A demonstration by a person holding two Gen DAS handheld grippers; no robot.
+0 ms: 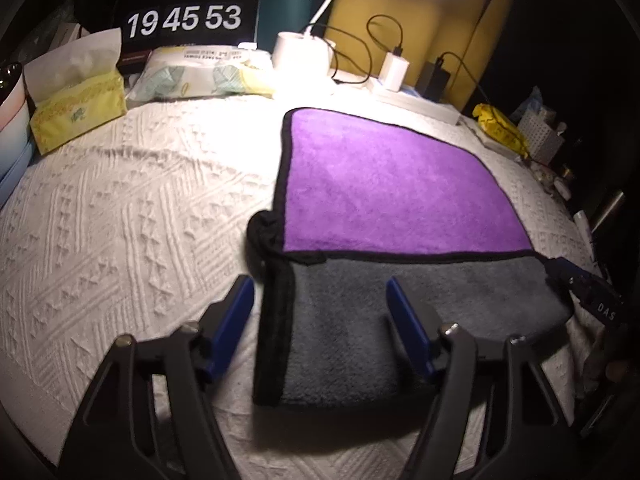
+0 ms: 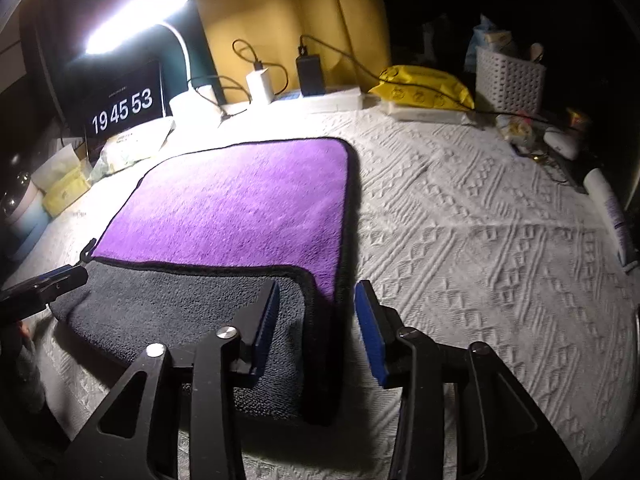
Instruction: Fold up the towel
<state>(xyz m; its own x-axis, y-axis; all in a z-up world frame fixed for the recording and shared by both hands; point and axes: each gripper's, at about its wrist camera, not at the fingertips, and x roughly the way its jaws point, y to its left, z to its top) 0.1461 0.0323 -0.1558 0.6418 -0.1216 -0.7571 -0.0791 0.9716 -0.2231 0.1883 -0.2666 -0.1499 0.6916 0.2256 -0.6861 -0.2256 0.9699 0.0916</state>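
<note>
A purple towel (image 1: 384, 184) with black trim lies flat on the white textured cloth. Its near part is folded over and shows the grey underside (image 1: 400, 320). In the right wrist view the purple face (image 2: 240, 208) and the grey flap (image 2: 172, 312) show too. My left gripper (image 1: 320, 312) is open, just above the flap's left edge. My right gripper (image 2: 316, 320) is open, its jaws either side of the flap's right edge. Each gripper's tip shows in the other's view, the right one (image 1: 576, 280) and the left one (image 2: 52, 284).
Along the back stand a clock display (image 1: 184, 20), a tissue box (image 1: 76, 108), a wipes pack (image 1: 200, 72), a lamp base (image 1: 300, 50), chargers with cables (image 2: 260, 80), a yellow pack (image 2: 424, 84) and a white basket (image 2: 508, 80). A bottle (image 2: 612, 208) lies at right.
</note>
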